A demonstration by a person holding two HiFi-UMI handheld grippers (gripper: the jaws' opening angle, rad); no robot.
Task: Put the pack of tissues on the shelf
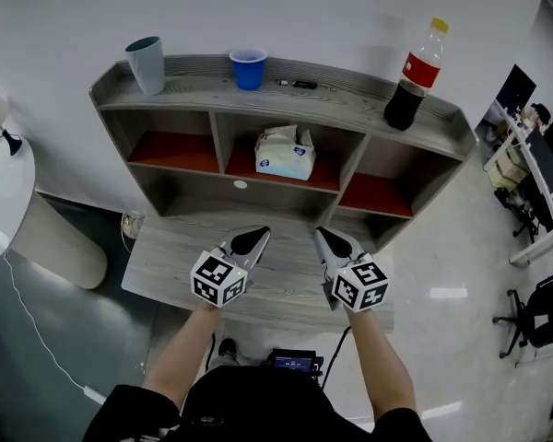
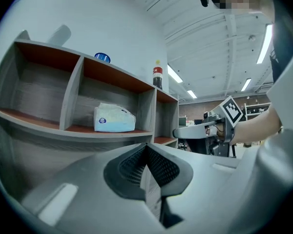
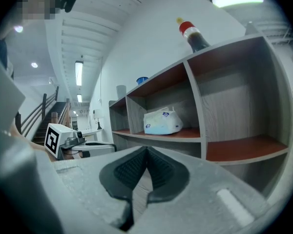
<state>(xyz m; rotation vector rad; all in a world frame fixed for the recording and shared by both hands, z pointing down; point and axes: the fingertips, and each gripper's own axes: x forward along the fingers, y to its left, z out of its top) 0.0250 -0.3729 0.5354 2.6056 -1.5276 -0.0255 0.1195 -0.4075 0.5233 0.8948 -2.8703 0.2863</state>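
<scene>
Tissues (image 1: 285, 152) in shelf (image 1: 350, 109) middle bay; pen (image 1: 298, 84) shows head view only.

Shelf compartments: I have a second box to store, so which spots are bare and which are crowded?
Bare: the left compartment and the right compartment, either side of the pack of tissues in the middle one. The top board is crowded: grey cup, blue cup, pen and cola bottle.
</scene>
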